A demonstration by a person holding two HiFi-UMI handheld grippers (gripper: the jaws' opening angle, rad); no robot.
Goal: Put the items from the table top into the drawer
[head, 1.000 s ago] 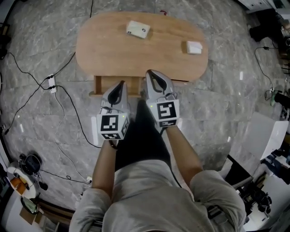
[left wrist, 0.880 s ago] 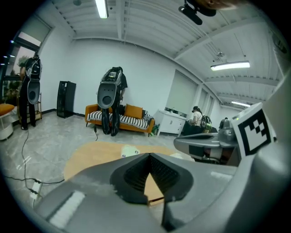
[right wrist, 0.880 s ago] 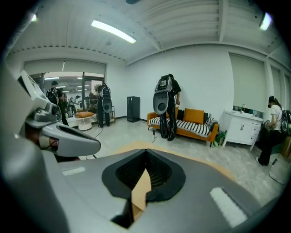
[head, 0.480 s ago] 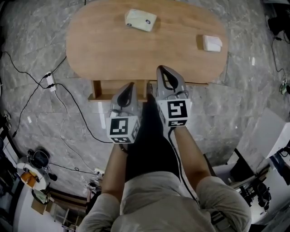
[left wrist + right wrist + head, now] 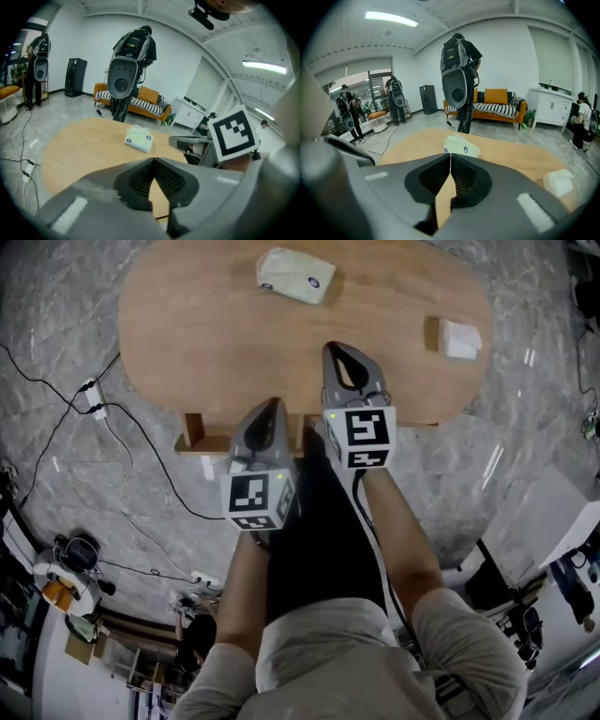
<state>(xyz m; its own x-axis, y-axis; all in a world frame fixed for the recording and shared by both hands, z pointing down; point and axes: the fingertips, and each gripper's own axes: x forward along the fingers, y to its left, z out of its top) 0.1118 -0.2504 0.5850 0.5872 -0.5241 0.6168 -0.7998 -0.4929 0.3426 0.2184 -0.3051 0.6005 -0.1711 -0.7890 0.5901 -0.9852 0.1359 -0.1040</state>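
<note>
On the oval wooden table a pale green tissue pack lies at the far middle and a small white box at the right end. Under the near table edge sits a wooden drawer front. My left gripper is shut and empty, with its tip just short of the table edge above the drawer front. My right gripper is shut and empty, with its tip over the near table edge. The left gripper view shows the shut left gripper facing the tissue pack. The right gripper points at the tissue pack, with the white box at the right.
Black cables and a power strip lie on the marble floor left of the table. People with backpack rigs stand beyond the table, in front of an orange sofa. Equipment crowds the floor at the lower left.
Both grippers have sunk and moved forward towards the table. The right tip now reaches over the table edge, and the table fills more of the head view.
</note>
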